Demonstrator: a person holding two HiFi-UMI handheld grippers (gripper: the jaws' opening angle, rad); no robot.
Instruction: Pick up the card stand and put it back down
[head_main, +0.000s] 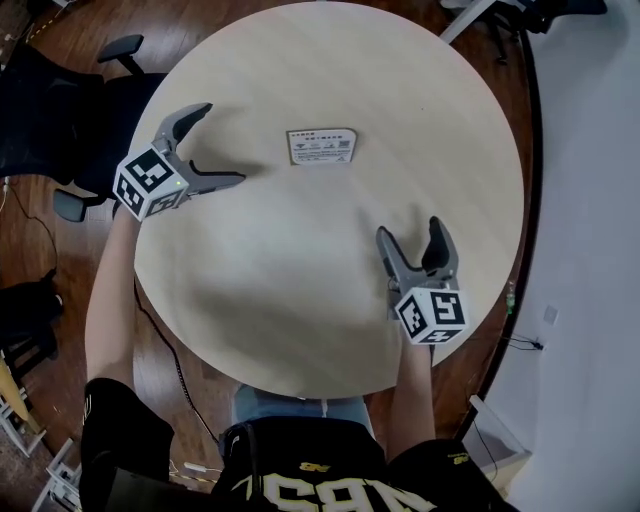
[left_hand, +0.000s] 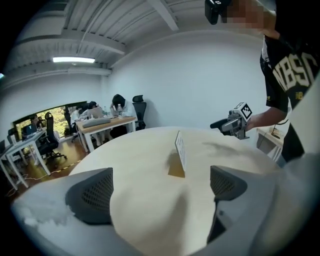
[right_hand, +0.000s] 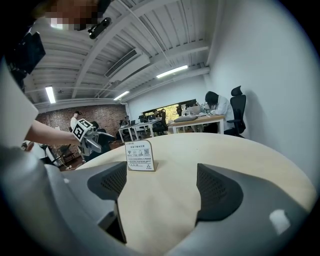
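Note:
The card stand (head_main: 322, 146) is a small white printed card on a wooden base, standing upright on the round pale table (head_main: 300, 300). Seen edge-on in the left gripper view, the card stand (left_hand: 180, 153) is well ahead of the jaws. My left gripper (head_main: 222, 145) hovers at the table's left edge, open and empty, apart from the stand. My right gripper (head_main: 413, 238) is over the table's near right, open with nothing between its fingers. From there the card stand (right_hand: 139, 155) faces me, with the left gripper (right_hand: 100, 136) beyond it.
Black office chairs (head_main: 110, 70) stand off the table's left side on the wooden floor. A white wall (head_main: 590, 200) runs along the right. Desks with seated people (left_hand: 105, 117) fill the room behind.

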